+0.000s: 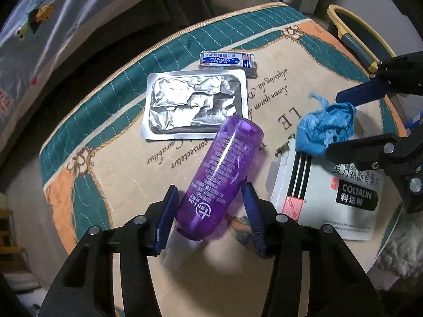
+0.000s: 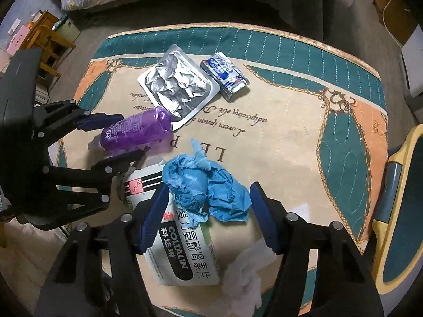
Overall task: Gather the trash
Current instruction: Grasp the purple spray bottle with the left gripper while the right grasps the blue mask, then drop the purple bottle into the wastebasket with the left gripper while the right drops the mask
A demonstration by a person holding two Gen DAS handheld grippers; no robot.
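A clear purple bottle (image 1: 219, 169) lies on its side on the printed cushion top (image 1: 111, 158). My left gripper (image 1: 208, 186) is shut on it near its neck end, one blue pad on each side; the right wrist view shows the same grip (image 2: 132, 135). A crumpled blue wad (image 2: 206, 187) rests partly on a white Coltalin box (image 2: 182, 251). My right gripper (image 2: 210, 185) straddles the wad with both pads touching its sides. In the left wrist view the wad (image 1: 325, 129) sits between the right gripper's (image 1: 334, 122) fingers.
A crushed silver foil tray (image 1: 197, 103) and a small blue-and-white pill pack (image 1: 227, 62) lie further back on the cushion. White tissue (image 2: 248, 272) sits near the box. A yellow-rimmed chair (image 2: 396, 211) stands on the right. Bedding (image 1: 39, 26) lies behind.
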